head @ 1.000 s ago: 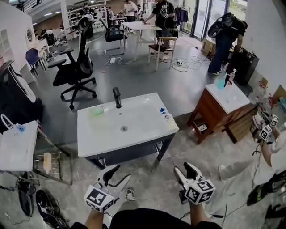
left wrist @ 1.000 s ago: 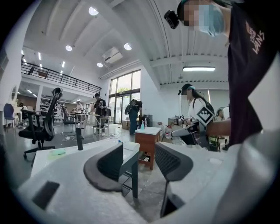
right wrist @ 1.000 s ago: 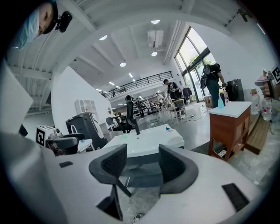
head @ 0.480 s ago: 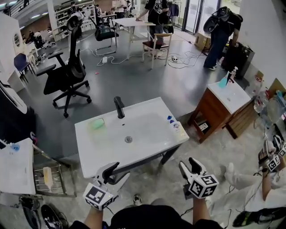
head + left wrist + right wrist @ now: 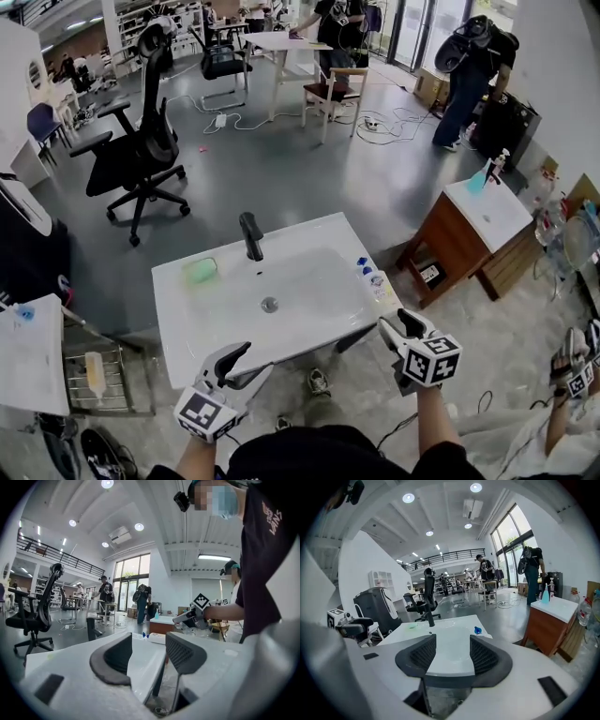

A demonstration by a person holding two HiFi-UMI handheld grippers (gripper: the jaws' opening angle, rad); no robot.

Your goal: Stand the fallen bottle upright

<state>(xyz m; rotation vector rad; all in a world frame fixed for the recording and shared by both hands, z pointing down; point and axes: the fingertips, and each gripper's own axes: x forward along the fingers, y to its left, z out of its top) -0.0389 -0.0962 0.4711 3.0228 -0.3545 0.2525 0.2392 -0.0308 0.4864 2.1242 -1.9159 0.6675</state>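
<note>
A clear bottle (image 5: 375, 278) with a blue cap lies on its side at the right rim of the white sink basin (image 5: 309, 323). It also shows in the left gripper view as a pale bottle (image 5: 155, 638), and in the right gripper view by its blue cap (image 5: 477, 630). My left gripper (image 5: 246, 364) hovers at the basin's near edge, left of centre, jaws open and empty (image 5: 147, 648). My right gripper (image 5: 398, 325) is open and empty too (image 5: 453, 651), just short of the basin's near right corner, a little nearer me than the bottle.
A black faucet (image 5: 250, 234) stands at the basin's back, with a green pad (image 5: 200, 270) to its left. A wooden cabinet (image 5: 459, 244) sits to the right, a wire rack (image 5: 103, 375) to the left, an office chair (image 5: 141, 150) behind. Another person's hand (image 5: 574, 375) holds grippers at the far right.
Both grippers and the view have moved forward to the sink. The grippers were over the floor well short of it; now they reach its near edge. Jaws stay open.
</note>
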